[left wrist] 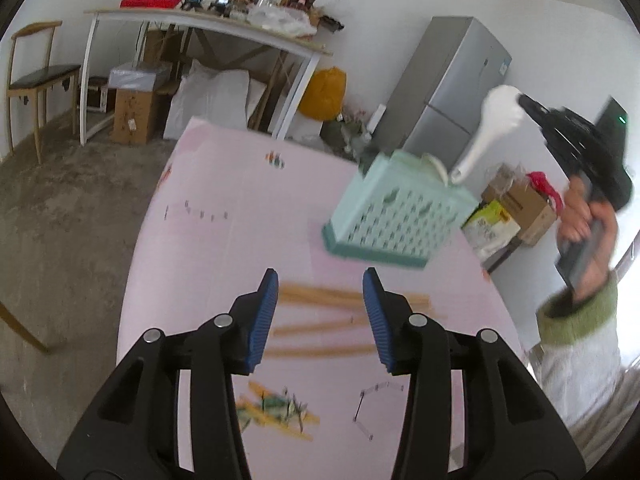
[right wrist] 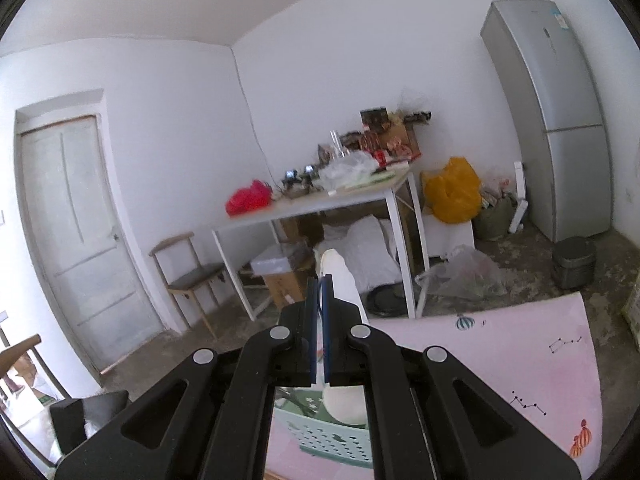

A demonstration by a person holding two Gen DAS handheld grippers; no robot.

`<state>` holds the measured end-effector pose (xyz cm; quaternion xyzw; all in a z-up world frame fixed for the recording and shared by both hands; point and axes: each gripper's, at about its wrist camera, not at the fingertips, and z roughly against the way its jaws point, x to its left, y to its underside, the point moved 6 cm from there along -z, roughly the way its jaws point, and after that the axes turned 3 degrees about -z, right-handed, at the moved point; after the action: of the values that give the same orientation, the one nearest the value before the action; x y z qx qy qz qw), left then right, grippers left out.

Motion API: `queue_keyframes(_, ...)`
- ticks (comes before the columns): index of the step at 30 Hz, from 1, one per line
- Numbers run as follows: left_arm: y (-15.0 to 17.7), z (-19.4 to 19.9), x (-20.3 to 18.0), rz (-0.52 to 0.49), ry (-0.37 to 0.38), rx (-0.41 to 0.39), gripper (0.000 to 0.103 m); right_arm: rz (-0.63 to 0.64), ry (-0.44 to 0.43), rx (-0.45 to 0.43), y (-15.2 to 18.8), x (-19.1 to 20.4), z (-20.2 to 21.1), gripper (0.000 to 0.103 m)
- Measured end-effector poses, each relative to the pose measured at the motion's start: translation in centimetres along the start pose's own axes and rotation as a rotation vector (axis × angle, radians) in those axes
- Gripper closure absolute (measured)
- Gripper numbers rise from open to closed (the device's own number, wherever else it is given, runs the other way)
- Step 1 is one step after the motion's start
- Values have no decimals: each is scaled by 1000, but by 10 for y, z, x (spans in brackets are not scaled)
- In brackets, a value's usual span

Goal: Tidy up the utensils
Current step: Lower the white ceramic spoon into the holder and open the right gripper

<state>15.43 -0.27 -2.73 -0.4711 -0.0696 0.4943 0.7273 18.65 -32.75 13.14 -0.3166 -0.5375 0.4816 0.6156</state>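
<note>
Several wooden chopsticks [left wrist: 320,350] lie crosswise on the pink table [left wrist: 224,248]. My left gripper [left wrist: 321,277] hovers just over them, its blue pads apart and pressing on nothing. A mint perforated basket [left wrist: 400,208] stands at the table's right side with something white showing at its rim. Above it, my right gripper [left wrist: 528,104] is shut on a white ceramic spoon [left wrist: 492,120] whose handle slants down toward the basket. In the right wrist view the right gripper [right wrist: 320,285] clamps the spoon [right wrist: 340,276], with the basket [right wrist: 332,440] directly below.
A hand [left wrist: 580,216] with a green-cuffed sleeve holds the right gripper. Beyond the table are a cluttered white desk [left wrist: 208,20], a chair [left wrist: 36,80], a grey fridge [left wrist: 452,92], cardboard boxes [left wrist: 524,208] and bags on the concrete floor.
</note>
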Motion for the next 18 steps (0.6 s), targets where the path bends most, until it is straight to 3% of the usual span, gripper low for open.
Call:
queue_keyframes(9, 15, 1, 7, -6, -11, 23, 61, -43, 152, 159, 56, -50, -43, 97)
queue_keyframes(14, 15, 0, 6, -10, -6, 18, 61, -59, 198, 152, 57, -60, -33, 73)
queue_keyframes(18, 13, -1, 5, -6, -2, 18, 61, 57, 201, 134, 52, -36, -32, 64)
